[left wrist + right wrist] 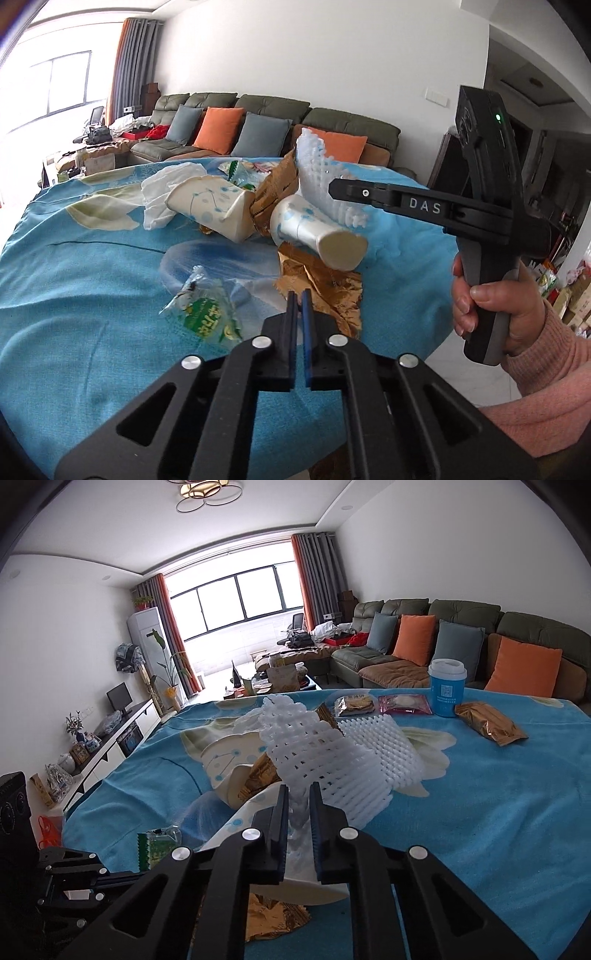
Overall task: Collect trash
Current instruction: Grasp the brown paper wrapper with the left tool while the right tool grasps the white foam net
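Trash lies heaped on a table under a blue flowered cloth (92, 277). My left gripper (299, 297) is shut, with nothing visible between its pads, just above a crumpled gold wrapper (325, 291) and beside a clear-and-green plastic wrapper (207, 314). My right gripper (299, 797) is shut on a white foam fruit net (314, 753); from the left wrist view the right gripper (332, 189) comes in from the right and holds the net (314, 173) upright. Two crushed paper cups (207, 206) (317, 232), a white tissue (166, 188) and another gold wrapper (273, 188) lie under and behind the net.
A second foam net (384, 746) lies right of the held one. Further back stand a blue cup with a white lid (447, 690), a gold packet (487, 723) and two snack packets (354, 705) (406, 703). A sofa with cushions (461, 627) is behind the table.
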Demonstrator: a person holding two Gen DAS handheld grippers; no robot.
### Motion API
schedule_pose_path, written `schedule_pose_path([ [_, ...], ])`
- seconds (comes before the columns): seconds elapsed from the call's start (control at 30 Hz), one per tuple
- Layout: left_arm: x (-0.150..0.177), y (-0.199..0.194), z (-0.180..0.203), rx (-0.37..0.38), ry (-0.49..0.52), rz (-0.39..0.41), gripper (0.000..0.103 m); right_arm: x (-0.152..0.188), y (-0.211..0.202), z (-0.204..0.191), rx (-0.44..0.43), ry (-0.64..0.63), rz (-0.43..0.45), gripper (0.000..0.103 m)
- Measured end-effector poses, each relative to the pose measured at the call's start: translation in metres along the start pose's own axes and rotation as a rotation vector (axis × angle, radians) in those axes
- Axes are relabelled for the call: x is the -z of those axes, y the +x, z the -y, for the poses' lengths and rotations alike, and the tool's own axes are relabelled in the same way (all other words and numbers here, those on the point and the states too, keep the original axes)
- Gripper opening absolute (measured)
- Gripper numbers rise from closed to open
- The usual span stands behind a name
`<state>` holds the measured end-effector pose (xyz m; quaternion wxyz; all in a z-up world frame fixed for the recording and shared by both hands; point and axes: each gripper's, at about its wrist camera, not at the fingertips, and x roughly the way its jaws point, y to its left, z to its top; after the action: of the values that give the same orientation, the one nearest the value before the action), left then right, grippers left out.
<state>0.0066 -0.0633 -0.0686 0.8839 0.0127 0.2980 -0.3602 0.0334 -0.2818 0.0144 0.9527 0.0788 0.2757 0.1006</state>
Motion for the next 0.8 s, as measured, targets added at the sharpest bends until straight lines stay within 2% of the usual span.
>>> schedule_pose_path([
  [0.13,-0.005,-0.012,-0.002,0.031,-0.011,0.029,0.001,-0.006,-0.009,-0.005,-0.01,-0.014,0.027,0.01],
  [0.2,-0.006,-0.011,-0.003,0.036,-0.013,0.016,0.003,-0.009,-0.012,-0.008,-0.013,-0.022,0.036,0.01],
  [0.27,-0.007,-0.006,-0.007,0.054,-0.039,-0.011,0.046,-0.01,-0.013,-0.01,-0.013,-0.025,0.041,0.01],
  [0.3,-0.006,-0.005,-0.008,0.05,-0.046,-0.012,0.049,-0.01,-0.013,-0.01,-0.014,-0.024,0.042,0.01],
  [0.43,-0.008,0.008,-0.011,0.092,-0.067,-0.051,0.047,-0.008,-0.011,-0.011,-0.018,-0.021,0.035,0.01],
  [0.5,-0.008,0.016,-0.011,0.112,-0.081,-0.067,0.037,-0.007,-0.011,-0.012,-0.019,-0.022,0.033,0.01],
  [0.53,-0.009,0.02,-0.012,0.123,-0.091,-0.081,0.024,-0.007,-0.011,-0.012,-0.021,-0.023,0.034,0.01],
  [0.57,-0.008,0.021,-0.012,0.127,-0.097,-0.089,0.021,-0.008,-0.012,-0.013,-0.022,-0.026,0.035,0.01],
  [0.8,-0.012,-0.005,-0.01,0.125,-0.079,-0.017,0.018,-0.013,-0.017,-0.019,-0.043,-0.039,0.053,0.01],
])
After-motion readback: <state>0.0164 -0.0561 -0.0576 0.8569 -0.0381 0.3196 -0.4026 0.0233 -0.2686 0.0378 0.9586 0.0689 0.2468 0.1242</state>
